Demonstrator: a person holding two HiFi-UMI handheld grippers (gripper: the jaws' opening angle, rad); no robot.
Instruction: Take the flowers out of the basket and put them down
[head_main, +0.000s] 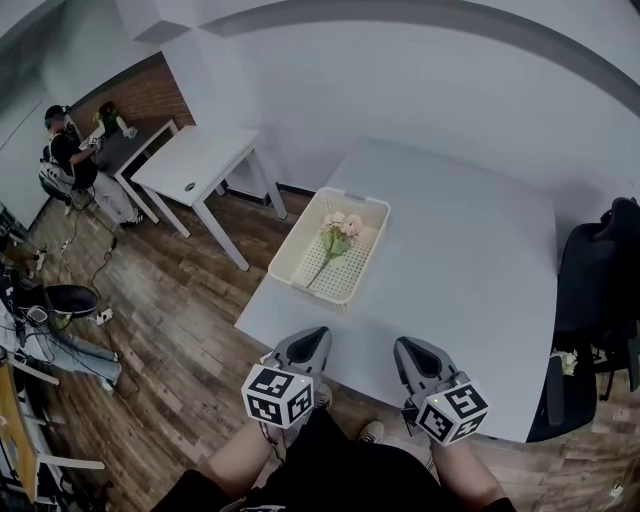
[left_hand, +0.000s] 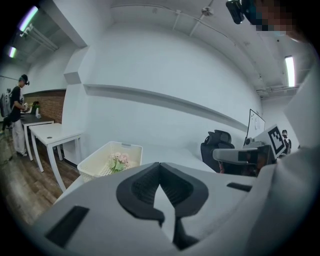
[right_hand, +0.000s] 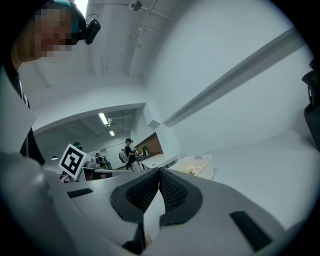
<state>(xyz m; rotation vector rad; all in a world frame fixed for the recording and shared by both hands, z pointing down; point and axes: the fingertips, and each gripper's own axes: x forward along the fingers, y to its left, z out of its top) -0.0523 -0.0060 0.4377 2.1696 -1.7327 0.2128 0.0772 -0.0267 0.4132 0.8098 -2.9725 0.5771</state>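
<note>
1. Cream plastic forms the one basket (head_main: 300, 262), a lattice-walled tray that sits on the pale tabletop (head_main: 460, 250), close to its left edge.
2. One bunch of flowers (head_main: 338, 235) lies inside the basket. Its pink and cream blooms point to the far end and its green stem slants toward the near left. The blooms are too small to count.
3. Two tongs hang over the tabletop's near edge, well apart from the basket. The left tongs (head_main: 314, 334) have their jaws pressed together at the tips with nothing between them. The right tongs (head_main: 404, 346) are likewise closed and empty.
4. Two cubes show: the left marker cube (head_main: 278, 393) and the right marker cube (head_main: 452, 408), one on each pair of tongs.
5. One black office chair (head_main: 592, 290) stands at the tabletop's right side, cut off by the frame edge.
6. Two more tables stand on the wooden floor (head_main: 190, 300): a white table (head_main: 195, 165) and a darker desk (head_main: 130, 145) behind it. One person (head_main: 68, 160) stands at the desk, too small to make out further.
7. From both gripper views only the blooms show above the basket's rim, and its wall hides the stem.
</note>
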